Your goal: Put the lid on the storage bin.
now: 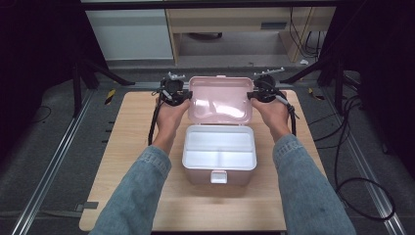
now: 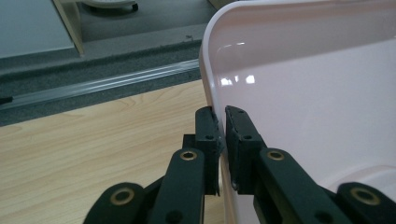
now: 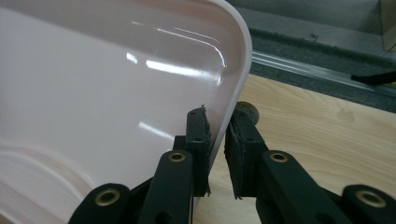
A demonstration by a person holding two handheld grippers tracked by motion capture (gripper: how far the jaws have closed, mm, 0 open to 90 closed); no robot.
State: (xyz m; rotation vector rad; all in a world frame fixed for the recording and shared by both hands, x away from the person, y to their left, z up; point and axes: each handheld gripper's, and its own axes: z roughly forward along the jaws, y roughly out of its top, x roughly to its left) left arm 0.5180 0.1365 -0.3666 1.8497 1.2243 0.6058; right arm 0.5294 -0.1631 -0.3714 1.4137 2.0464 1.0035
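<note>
Right now I have the pink box (image 1: 219,155) sitting in the middle of the bench (image 1: 137,196), its white inner tray (image 1: 219,151) exposed and its lid (image 1: 220,99) standing open, tilted back toward the top of the frame. My left gripper (image 1: 182,97) is clamped on the lid's left edge, and in the left gripper view the jaws pinch that thin rim (image 2: 222,133) between them. My right gripper (image 1: 257,94) sits on the opposite edge; in the right gripper view the rim (image 3: 219,135) runs between the pads, one pad against the inner face, the other seemingly a hair off (so that grip looks lighter to me). I judge the step to be swinging the lid about its hinge at the back. To do it well, I would keep both hands level with each other so the lid does not twist, follow the hinge's arc rather than pulling straight, and firm up the right side first. The base is light plastic and could lift or slide, so slow and even.
</note>
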